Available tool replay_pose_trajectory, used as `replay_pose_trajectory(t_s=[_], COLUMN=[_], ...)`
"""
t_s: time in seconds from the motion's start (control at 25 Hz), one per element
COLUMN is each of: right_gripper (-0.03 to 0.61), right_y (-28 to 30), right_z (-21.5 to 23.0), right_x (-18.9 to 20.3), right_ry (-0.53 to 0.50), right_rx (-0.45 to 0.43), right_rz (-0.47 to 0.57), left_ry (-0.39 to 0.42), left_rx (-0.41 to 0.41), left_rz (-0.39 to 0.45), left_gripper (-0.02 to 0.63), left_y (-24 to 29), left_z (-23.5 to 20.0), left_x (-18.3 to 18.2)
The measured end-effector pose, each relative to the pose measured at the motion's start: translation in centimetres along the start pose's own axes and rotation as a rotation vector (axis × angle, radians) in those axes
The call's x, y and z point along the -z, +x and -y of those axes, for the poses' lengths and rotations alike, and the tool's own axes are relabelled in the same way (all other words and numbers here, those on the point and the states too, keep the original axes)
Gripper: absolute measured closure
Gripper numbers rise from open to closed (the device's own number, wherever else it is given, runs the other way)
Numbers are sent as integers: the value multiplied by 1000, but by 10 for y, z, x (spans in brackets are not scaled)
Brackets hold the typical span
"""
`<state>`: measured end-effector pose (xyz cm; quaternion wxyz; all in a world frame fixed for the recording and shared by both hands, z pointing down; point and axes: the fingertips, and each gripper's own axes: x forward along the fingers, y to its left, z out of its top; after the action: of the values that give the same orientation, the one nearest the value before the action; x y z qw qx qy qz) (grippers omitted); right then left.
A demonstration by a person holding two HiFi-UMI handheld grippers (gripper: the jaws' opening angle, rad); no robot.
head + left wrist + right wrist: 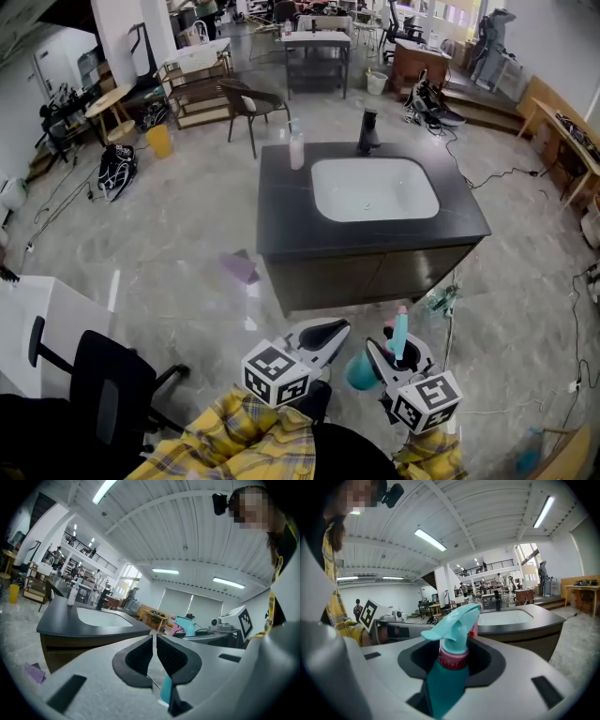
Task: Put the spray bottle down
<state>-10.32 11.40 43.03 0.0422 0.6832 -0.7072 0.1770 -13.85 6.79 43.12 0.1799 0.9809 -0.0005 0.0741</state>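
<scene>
- Sleeves [246,437]: yellow plaid, at the bottom edge of the head view.
- Left gripper [324,335]: jaws closed together, nothing between them; held over the floor, pointing toward the counter.
- Right gripper [398,358]: jaws clamped on the spray bottle [447,677].
- Spray bottle: teal body, pink collar, teal trigger head; upright in the right gripper, in the air short of the counter and resting on no surface.
- Office chair [103,384]: black, near left, beside a white surface.
- Floor [187,220]: grey, glossy and marbled.
- Purple item [240,267]: lies on the floor by the counter's left front corner.
- Counter [281,216]: dark top on a dark cabinet, standing free in the room.
- Basin [373,189]: white, set into the top.
- Tap [368,131]: black, at the far rim of the basin.
- Pale bottle [296,148]: stands left of the tap.
- Cables [497,173]: trail over the floor at the right.
- Black bag [117,169] and yellow bin [158,141]: on the floor, left of the counter.
- Brown chair [248,105]: behind the counter.
- Tables [316,45]: far end of the room, with shelving and clutter.
</scene>
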Motion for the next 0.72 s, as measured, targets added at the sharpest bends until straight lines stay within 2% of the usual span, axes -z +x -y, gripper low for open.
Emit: replay_pose_trajectory(t_s=[0.72], right_gripper=[425], right_y=[89], right_z=[96], right_x=[-39], right_ry=[9], right_rx=[39], right_rz=[-15], left_ry=[-33], left_rx=[69], left_rz=[-32], left_gripper=[586], left_y=[101], left_z=[-93], left_x=[-35])
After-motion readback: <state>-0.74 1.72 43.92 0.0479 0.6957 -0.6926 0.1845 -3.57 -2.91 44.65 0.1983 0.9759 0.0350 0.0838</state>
